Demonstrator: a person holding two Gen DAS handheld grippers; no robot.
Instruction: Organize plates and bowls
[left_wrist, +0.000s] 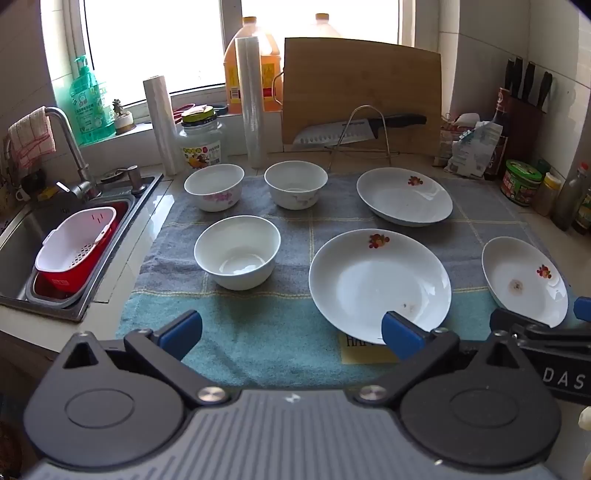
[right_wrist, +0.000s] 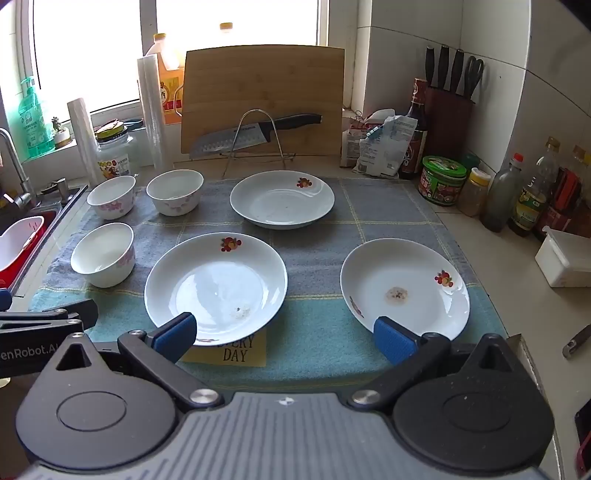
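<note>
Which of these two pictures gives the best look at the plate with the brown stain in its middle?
The right wrist view: the stained plate lies whole near the picture's middle, stain and flower print both clear. In the left wrist view it sits squeezed at the right edge, its near rim hidden behind the other tool.

Two wrist views, both angled down over the counter from its near edge.
Left view sits further left, taking in the sink (left_wrist: 55, 236); right view reaches the bottles (right_wrist: 532, 199) by the right wall. Both share the checked towel (left_wrist: 295, 221), cutting board (right_wrist: 262, 96) and window.
</note>
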